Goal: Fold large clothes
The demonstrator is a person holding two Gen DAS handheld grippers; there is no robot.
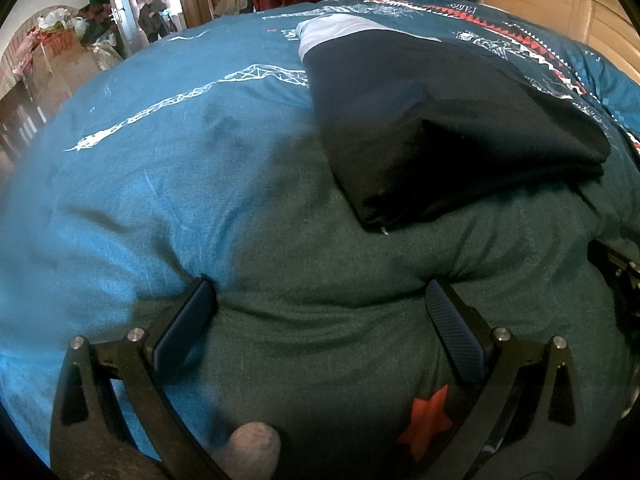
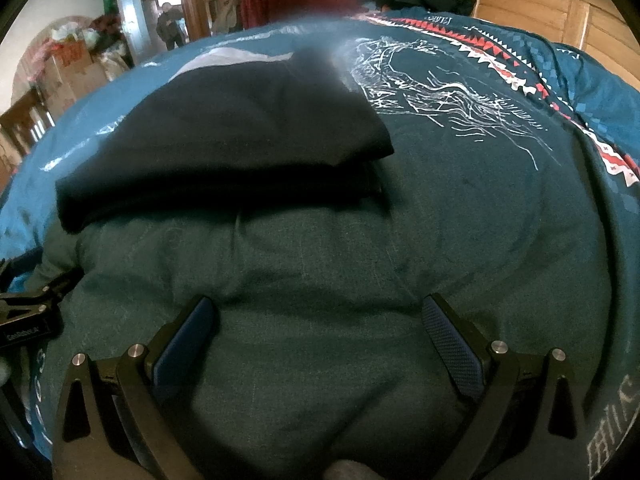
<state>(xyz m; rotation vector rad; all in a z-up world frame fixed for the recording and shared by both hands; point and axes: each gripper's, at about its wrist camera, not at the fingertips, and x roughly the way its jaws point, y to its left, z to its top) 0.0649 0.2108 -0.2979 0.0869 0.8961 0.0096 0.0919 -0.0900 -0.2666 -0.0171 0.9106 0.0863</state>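
In the left wrist view, the left gripper [image 1: 320, 312] sits low over a bed with a blue-green quilt [image 1: 160, 184]. Its two fingers [image 1: 188, 320] are spread wide, with nothing between them but the quilt. A folded dark garment [image 1: 432, 128] lies on the quilt ahead and a bit to the right, well away from the fingers. A pale part of it [image 1: 332, 32] sticks out at the end toward the far edge of the bed. A red star [image 1: 428, 420] is printed on the quilt near the right finger. A bit of the right gripper [image 1: 620, 276] shows at the right side. In the right wrist view, the right gripper [image 2: 320, 328] also hangs low over the quilt [image 2: 460, 220], fingers [image 2: 452, 344] wide apart and holding nothing. The dark garment [image 2: 224, 136] lies ahead and to the left, not touching the fingers. White scribbly lines [image 2: 440, 88] are printed on the quilt to the right of it. Part of the left gripper [image 2: 28, 312] peeks in at the left. A wooden headboard [image 2: 532, 4] stands past the far right corner of the bed.
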